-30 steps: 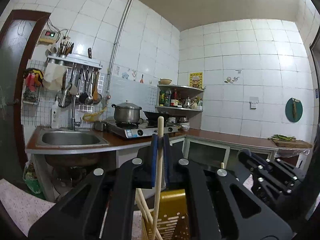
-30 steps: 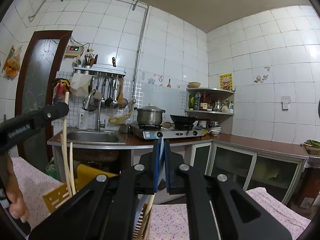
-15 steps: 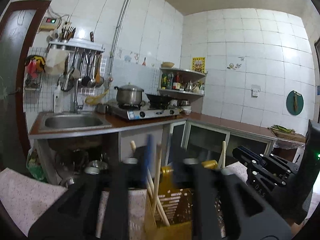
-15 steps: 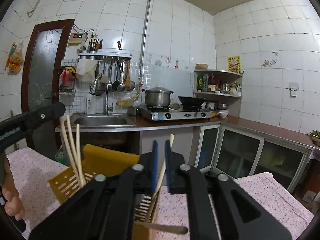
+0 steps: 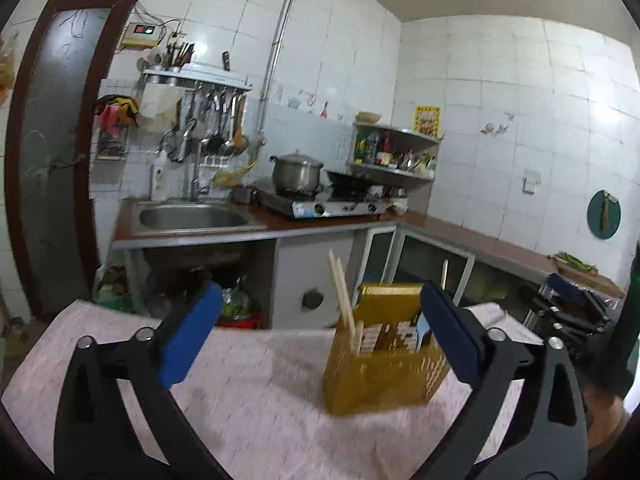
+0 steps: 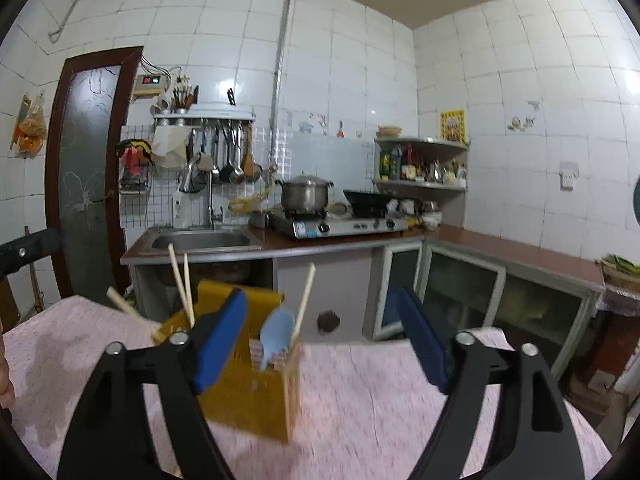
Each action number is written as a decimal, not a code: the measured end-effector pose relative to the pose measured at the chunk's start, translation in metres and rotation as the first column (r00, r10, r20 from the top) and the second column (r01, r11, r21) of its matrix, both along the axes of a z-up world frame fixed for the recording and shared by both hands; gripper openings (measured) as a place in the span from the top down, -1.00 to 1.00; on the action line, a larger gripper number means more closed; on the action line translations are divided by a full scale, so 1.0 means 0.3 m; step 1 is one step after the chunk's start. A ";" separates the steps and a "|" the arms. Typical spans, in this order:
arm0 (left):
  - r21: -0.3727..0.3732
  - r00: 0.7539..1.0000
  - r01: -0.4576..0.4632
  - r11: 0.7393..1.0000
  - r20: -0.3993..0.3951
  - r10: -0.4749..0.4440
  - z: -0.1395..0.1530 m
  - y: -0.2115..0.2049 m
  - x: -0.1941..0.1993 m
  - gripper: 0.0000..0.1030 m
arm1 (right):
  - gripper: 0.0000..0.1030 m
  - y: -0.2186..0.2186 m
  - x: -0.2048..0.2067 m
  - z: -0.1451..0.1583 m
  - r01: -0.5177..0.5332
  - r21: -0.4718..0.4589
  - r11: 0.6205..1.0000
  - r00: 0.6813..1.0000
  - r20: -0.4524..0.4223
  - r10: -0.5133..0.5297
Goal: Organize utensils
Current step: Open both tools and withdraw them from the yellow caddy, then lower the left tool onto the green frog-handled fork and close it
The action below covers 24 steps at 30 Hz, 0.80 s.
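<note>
Left tongs: our left tongs [image 5: 320, 336], black arms with blue pads, stand wide apart and have just been opening. Nothing sits between the pads; the rack shows in the gap, farther off.

Right tongs: our right tongs [image 6: 320, 340], same build, are apart too and have just been opening. No utensil is between these pads either.

Holder: the yellow perforated plastic utensil rack [image 5: 380, 372] stands upright on the surface, ahead of both tongs. From our right wrist it [image 6: 256, 392] sits low and left, partly behind the left-side pad.

Chopsticks: the pale wooden chopsticks [image 5: 340, 292] poke up out of the rack, leaning a bit. Our right view shows a pair at the rack's left end [image 6: 180, 284], one more stick at its right end [image 6: 304, 300], and one slanting out to the left.

Spoon: a light blue plastic spoon [image 6: 276, 336] stands bowl-up in the rack's near compartment.

Surface: it wears a pink speckled tablecloth [image 5: 248, 380]. It's blurry, so we can't read the finer details.
</note>
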State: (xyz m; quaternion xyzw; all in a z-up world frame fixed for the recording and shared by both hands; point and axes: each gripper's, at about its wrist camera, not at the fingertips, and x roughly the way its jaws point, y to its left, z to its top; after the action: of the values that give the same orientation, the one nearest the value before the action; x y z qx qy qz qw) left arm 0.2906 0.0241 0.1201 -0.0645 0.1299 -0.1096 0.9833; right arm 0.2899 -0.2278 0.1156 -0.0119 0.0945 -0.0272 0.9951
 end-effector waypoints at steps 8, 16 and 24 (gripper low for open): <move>-0.025 0.969 0.000 1.000 -0.248 -0.006 -0.168 0.022 -0.131 -0.90 | -0.80 -0.026 -0.163 -0.139 0.050 0.040 0.998 0.981 -0.189 -0.041; 0.014 0.896 0.015 1.000 -0.443 -0.007 -0.340 -0.001 -0.175 -0.90 | -0.80 -0.020 -0.214 -0.303 0.084 0.079 0.993 0.928 -0.369 -0.049; 0.039 0.817 0.001 0.999 -0.577 0.021 -0.474 -0.031 -0.150 -0.90 | -0.80 -0.047 -0.203 -0.440 0.099 0.101 0.990 0.892 -0.450 -0.043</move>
State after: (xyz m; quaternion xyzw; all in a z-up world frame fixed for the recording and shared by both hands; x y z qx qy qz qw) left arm 0.2457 0.0149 -0.0222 -0.0770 0.4233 -0.0773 0.8994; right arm 0.2289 -0.2419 -0.0163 0.0459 0.3223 -0.0544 0.9440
